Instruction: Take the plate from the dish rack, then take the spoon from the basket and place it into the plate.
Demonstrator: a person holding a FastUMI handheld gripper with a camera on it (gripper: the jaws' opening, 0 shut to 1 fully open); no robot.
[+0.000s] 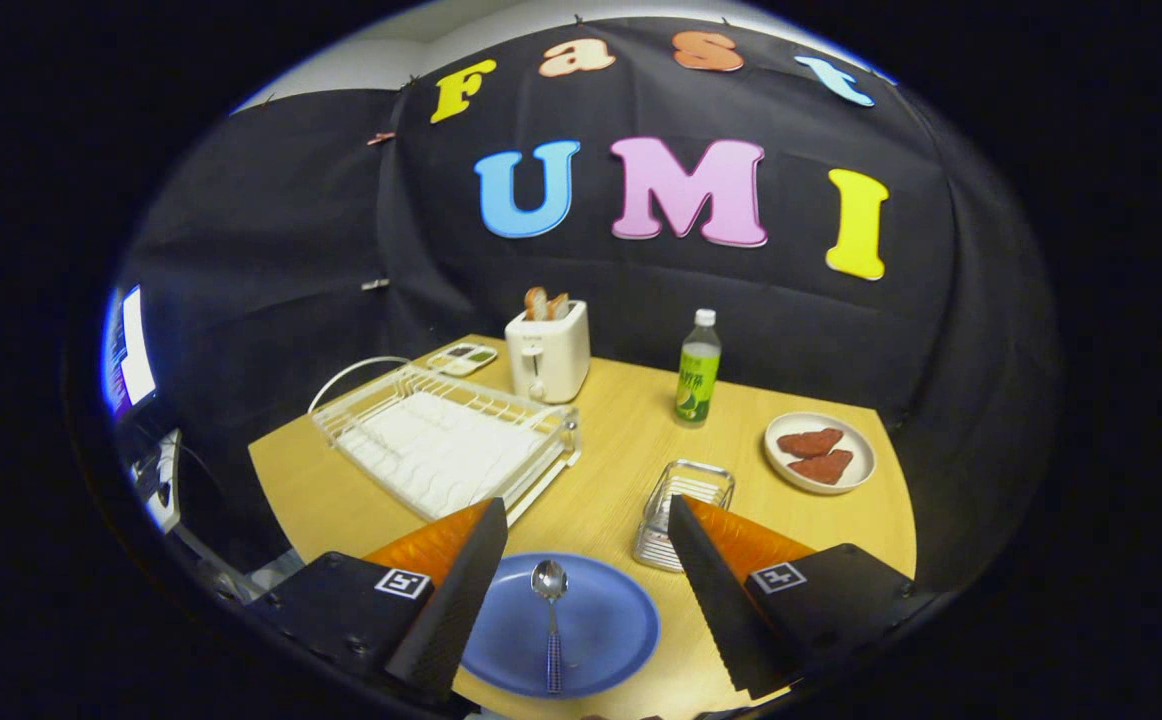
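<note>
Spoon (550, 612) lies in the blue plate (601, 640), bowl end pointing toward the far side of the desk (621, 470), handle toward the near edge. The plate itself sits flat close to the near edge, between the fingers of the gripper (586, 555), which are spread wide and grip nothing (both stand well clear of plate and spoon alike). The white dish rack (441, 440) by the left edge has no plate in it, and the small wire basket (679, 505), just ahead of the right finger, looks empty as far as I can make out. Judged from how things lie, both steps are done and nothing seems left but to draw the gripper away. Toaster (548, 350) and bottle (698, 375) stand near the far edge; a small plate of food (821, 452) sits toward the right edge.
</note>
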